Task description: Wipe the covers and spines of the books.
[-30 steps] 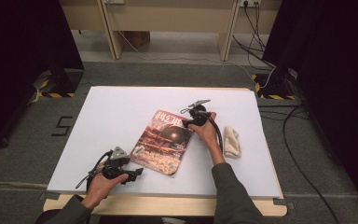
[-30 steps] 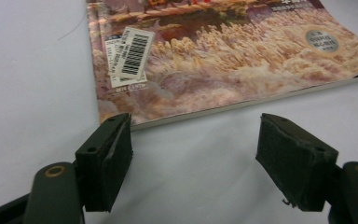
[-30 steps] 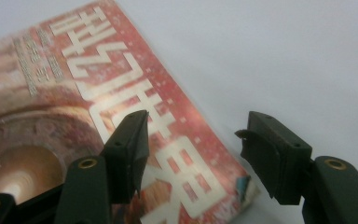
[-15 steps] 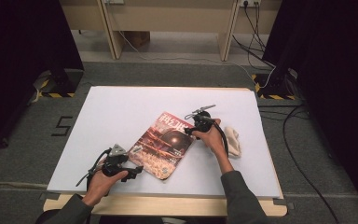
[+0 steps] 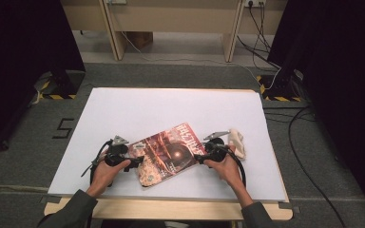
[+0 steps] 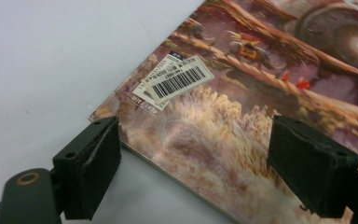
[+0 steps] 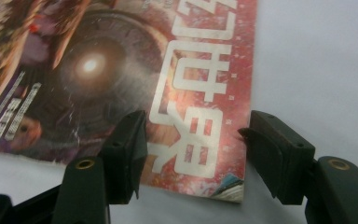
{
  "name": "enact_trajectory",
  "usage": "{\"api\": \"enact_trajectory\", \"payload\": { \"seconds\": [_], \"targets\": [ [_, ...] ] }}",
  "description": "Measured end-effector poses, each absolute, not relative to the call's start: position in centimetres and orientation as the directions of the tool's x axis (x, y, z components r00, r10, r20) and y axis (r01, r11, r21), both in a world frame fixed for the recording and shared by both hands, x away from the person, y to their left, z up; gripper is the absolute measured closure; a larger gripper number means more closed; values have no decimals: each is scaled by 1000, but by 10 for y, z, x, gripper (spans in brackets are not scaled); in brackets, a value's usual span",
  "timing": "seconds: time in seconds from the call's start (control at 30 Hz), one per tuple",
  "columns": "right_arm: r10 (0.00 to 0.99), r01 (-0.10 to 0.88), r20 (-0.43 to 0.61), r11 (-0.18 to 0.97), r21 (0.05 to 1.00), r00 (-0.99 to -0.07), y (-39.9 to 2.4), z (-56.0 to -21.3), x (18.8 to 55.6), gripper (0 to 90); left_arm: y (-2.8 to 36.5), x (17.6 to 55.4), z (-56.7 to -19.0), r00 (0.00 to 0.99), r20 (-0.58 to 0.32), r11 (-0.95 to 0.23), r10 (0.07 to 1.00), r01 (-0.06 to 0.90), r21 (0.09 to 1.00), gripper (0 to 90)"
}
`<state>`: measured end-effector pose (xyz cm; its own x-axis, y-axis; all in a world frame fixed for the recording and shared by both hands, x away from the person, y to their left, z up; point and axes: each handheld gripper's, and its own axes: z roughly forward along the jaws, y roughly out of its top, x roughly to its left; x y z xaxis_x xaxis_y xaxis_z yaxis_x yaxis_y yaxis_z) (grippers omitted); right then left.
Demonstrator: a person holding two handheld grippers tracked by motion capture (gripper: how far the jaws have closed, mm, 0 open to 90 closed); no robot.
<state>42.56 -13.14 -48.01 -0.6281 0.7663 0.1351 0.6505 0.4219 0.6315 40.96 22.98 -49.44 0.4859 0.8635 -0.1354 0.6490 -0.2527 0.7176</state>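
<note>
A magazine [image 5: 168,153] with a red and brown illustrated cover lies slanted on the white table [image 5: 171,109], near the front edge. My left gripper [image 5: 140,160] is at its lower left side. In the left gripper view the jaws [image 6: 193,163] have just been opening and stand open, astride the corner of the magazine [image 6: 242,93] that carries the barcode sticker, with neither pad pressing on it. My right gripper [image 5: 197,158] is at the right side. Its jaws [image 7: 193,154] are open over the corner of the magazine [image 7: 121,70] with the white title characters.
A crumpled cream cloth [image 5: 236,141] lies just right of my right hand. The table's front edge runs close behind both wrists. Cables trail over the grey floor at the right, and wooden furniture legs stand beyond the table.
The magazine has turned clockwise and slid nearer the front edge. My right gripper came from its far end toward the front. The left gripper shifted right, onto the magazine's corner.
</note>
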Motion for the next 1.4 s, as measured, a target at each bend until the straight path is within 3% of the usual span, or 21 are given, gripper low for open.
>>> {"api": "enact_trajectory", "payload": {
  "seconds": [0.27, 0.47, 0.77, 1.4],
  "targets": [
    [755, 658, 163, 419, 625, -635, -135, -479, 393, 420, 232, 421, -495, 507, -143, -261, 850, 641, 722, 177],
    [764, 669, 203, 364, 648, -613, -141, -479, 408, 445, 236, 399, -492, 505, -151, -265, 850, 657, 706, 231],
    [750, 641, 173, 393, 660, -638, -132, -482, 429, 459, 224, 366, -490, 580, -119, -349, 806, 628, 696, 278],
    [774, 672, 202, 350, 653, -600, -132, -483, 386, 403, 219, 385, -490, 552, -138, -320, 823, 650, 689, 279]
  ]
}}
